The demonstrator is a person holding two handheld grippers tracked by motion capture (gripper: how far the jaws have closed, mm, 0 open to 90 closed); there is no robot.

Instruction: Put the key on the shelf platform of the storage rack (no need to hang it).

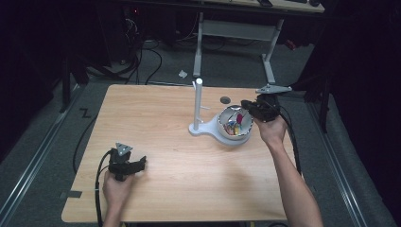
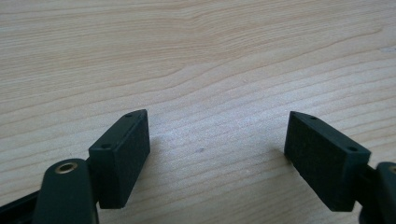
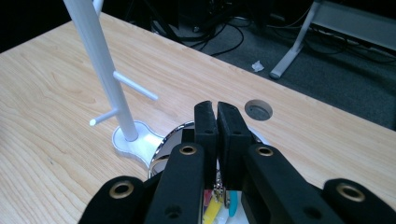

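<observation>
While your right gripper (image 3: 217, 122) is hovering over the bowl (image 1: 226, 133) at the table's (image 1: 156, 142) three o'clock, jaws clenched on what looks like a small ring among the colourful trinkets (image 3: 219, 205), be lifting gently, keeping clear of the white peg stand (image 3: 100, 65). Your left gripper (image 2: 217, 154) is resting released at seven o'clock; your right gripper view is revealing the dangling pieces, blurred from above.

No readable text, label, brand, number or sign anywhere on the table or objects.

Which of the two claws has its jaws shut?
The right claw, held over the white bowl; its pads sit pressed together. The left claw, low over bare table, has them wide apart.
</observation>
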